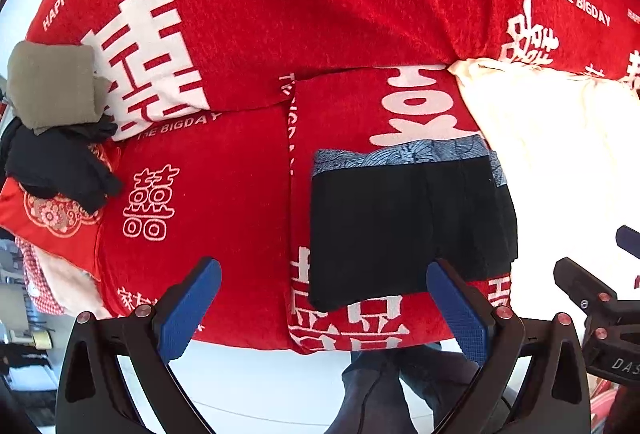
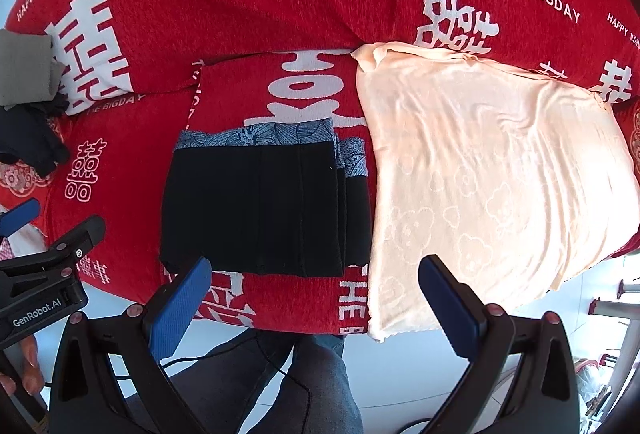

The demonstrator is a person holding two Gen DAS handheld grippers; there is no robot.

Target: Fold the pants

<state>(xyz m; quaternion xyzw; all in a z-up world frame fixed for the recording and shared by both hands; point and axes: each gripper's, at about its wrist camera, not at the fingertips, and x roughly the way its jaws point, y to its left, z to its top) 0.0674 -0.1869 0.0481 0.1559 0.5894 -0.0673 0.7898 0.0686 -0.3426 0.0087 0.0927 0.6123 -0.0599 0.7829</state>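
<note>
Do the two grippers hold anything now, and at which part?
Nothing is held. The left gripper and the right gripper are both open, above the near edge of the folded pants, not touching them.

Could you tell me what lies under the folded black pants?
The folded pants rest on the red blanket, its white lettering showing around them. Whatever is printed directly beneath is covered.

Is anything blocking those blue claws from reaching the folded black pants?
Nothing visible: both the left gripper and right gripper hang open just short of the black folded pants, with only red blanket between.
</note>
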